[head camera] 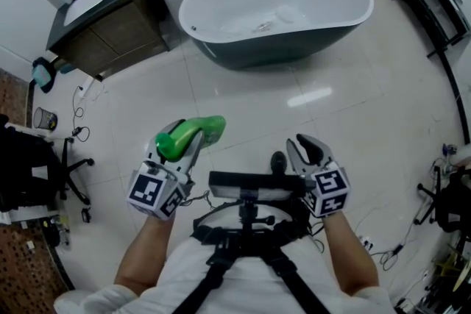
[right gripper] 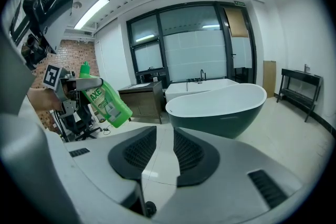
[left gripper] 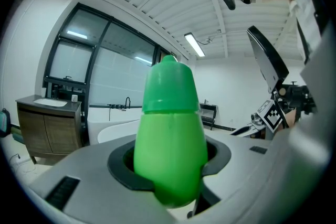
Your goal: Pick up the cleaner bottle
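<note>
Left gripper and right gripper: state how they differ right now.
The left gripper has its jaws clamped on the green cleaner bottle; the right gripper holds nothing. The left gripper's jaws are spread wide by the bottle; the right gripper's jaws stand only a narrow gap apart. Both have grey jaws with black pads and carry a marker cube.

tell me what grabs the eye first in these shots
The bright green cleaner bottle stands out, clamped in the left tongs and held above the floor at lower left of the head view. Beyond it stands a large oval bathtub, white inside and dark outside. The right tongs are empty.
</note>
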Demonstrator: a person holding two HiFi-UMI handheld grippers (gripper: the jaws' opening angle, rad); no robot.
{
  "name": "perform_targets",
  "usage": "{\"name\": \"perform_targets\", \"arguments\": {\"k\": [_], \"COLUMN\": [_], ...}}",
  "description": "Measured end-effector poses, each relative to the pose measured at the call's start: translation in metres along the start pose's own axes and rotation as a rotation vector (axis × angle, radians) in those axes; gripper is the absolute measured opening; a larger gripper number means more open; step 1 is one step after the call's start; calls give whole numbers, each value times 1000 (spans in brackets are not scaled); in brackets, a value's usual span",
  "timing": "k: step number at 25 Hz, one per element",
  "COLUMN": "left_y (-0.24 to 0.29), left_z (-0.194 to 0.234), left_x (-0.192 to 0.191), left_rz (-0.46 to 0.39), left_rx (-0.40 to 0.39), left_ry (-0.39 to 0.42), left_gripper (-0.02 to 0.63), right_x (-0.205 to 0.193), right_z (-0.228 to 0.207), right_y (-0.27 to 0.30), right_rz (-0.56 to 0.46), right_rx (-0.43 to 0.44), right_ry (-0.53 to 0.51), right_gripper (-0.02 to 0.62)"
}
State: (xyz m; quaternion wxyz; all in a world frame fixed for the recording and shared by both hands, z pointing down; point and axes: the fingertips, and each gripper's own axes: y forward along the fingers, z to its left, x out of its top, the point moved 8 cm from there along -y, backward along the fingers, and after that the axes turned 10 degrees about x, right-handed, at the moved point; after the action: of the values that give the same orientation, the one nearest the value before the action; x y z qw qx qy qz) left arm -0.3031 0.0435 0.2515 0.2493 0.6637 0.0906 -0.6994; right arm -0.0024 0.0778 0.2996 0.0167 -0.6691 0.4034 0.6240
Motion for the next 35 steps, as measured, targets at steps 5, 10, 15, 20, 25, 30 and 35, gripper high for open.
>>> {"name": "perform_targets", "arguments": {"k": [5,10,15,20,25,30,35], "left_y": [-3,2,15,22,20,15,3], "left_z": [-17,-38,-79,-113,-130,-139,-140], "left_x": [1,-1,2,3,0,-6,-9], "left_rz": [-8,-15,-29,-48,-37,-10,5], "left_rx": [18,47,65,90,106,90,52], "left_ry": [-4,-11,-34,-42,-48,-48,-35], "left_gripper": [179,179,181,181,181,181,181], "right_x": [3,10,12,8,8,3,8], "right_z": [-7,-21,-55,-78,-83,-80,-61], "right_y": [-7,-19,-45,-62,-66,-70,-70], "right_rz": [3,6,7,7,0,-3,-30], "right_rx": [27,62,78,116,156,170,169], "right_ry": [-37,-70,-80,-82,-81,-58,-65], "right_gripper": [109,109,109,109,109,109,109]}}
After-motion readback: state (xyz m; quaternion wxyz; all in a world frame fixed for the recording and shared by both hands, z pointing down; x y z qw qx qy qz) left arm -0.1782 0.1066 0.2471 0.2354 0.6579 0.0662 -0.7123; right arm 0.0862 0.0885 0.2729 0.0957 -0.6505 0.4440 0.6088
